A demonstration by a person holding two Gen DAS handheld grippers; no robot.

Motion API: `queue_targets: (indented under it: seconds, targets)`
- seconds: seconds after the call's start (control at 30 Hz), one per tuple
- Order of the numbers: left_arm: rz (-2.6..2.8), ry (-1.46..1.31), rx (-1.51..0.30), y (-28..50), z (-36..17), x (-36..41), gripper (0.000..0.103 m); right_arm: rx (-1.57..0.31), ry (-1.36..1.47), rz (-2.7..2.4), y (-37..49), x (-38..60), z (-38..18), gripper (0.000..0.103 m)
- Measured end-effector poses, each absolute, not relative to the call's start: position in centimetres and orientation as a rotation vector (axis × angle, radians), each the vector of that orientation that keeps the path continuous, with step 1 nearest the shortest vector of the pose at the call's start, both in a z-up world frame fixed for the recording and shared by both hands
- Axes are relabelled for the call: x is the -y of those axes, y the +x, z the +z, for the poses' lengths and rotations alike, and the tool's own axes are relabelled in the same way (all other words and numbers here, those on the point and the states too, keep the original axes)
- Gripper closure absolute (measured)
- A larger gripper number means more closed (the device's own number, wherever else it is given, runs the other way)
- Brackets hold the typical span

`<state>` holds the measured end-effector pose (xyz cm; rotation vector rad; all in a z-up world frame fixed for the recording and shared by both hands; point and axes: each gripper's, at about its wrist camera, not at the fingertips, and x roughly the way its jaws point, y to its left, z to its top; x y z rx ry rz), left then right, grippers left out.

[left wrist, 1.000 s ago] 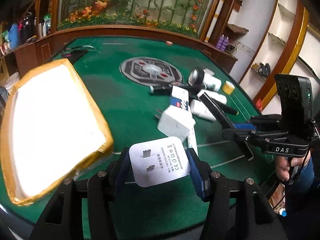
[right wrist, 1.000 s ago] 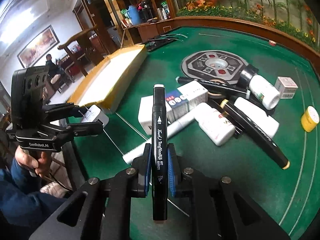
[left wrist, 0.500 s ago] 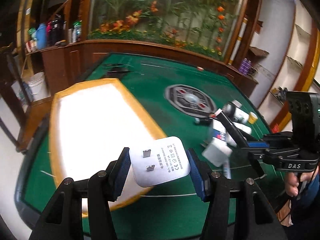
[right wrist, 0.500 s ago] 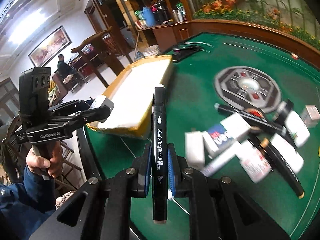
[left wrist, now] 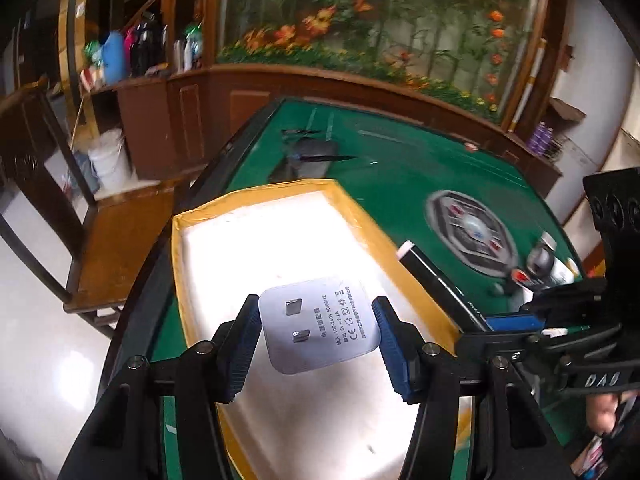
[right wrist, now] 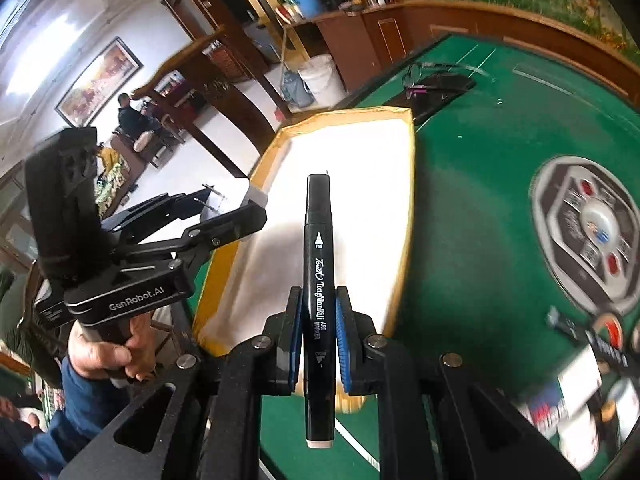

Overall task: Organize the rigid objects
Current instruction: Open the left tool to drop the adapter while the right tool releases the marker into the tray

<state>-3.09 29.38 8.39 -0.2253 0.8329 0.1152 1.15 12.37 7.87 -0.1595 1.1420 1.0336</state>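
Note:
My left gripper is shut on a white plug adapter, its two prongs facing me, held over the white inside of a shallow tray with a yellow rim. My right gripper is shut on a black art marker that stands upright between the blue pads, above the near end of the same tray. In the left wrist view the marker slants over the tray's right rim. The right wrist view shows the left gripper at the tray's left edge with the adapter.
The tray lies at the left end of a green felt table. A round grey centrepiece sits mid-table. Blurred boxes and bottles lie at the right. Dark flat items rest beyond the tray. A wooden chair stands left of the table.
Both grippers have swung left from the pile of objects to over the tray, still holding the adapter and the marker. The pile has slid to the right edge of both views.

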Motion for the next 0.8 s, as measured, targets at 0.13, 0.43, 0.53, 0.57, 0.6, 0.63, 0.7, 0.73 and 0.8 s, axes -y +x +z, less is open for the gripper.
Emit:
queue_targets:
  seconds: [0.13, 0.43, 0.53, 0.57, 0.6, 0.63, 0.7, 0.73, 0.8]
  targets:
    - [0.167, -0.256, -0.892, 0.2, 6.6, -32.1, 0.043, -1.213, -0.162, 0.964, 4.3, -15.9, 5.5, 0.089]
    - [0.201, -0.373, -0.939, 3.9, 4.3, -35.0, 0.043, -1.273, -0.21, 0.869, 7.8, -22.3, 2.1, 0.089]
    - [0.216, -0.361, -0.957, 4.7, 3.9, -35.0, 0.043, -1.287, -0.228, 0.872, 7.7, -23.3, 1.2, 0.089]
    - [0.216, -0.366, -0.96, 4.9, 3.7, -35.2, 0.043, -1.288, -0.235, 0.871, 7.6, -23.6, 1.0, 0.089]
    - [0.217, -0.376, -0.965, 5.0, 3.6, -35.4, 0.043, -1.285, -0.241, 0.868, 7.5, -23.8, 0.8, 0.089]
    - [0.216, -0.386, -0.967, 5.1, 3.5, -35.5, 0.043, -1.276, -0.243, 0.869, 7.7, -24.0, 1.0, 0.089]
    - [0.215, -0.403, -0.965, 5.1, 3.3, -35.9, 0.041, -1.269, -0.259, 0.88, 7.5, -24.1, 1.3, 0.089]
    - [0.216, -0.414, -0.959, 5.0, 3.3, -36.1, 0.038, -1.27, -0.262, 0.883, 7.5, -24.3, 1.3, 0.089]
    - [0.212, -0.44, -0.943, 4.8, 3.3, -36.4, 0.032, -1.269, -0.26, 0.886, 7.5, -24.1, 1.4, 0.085]
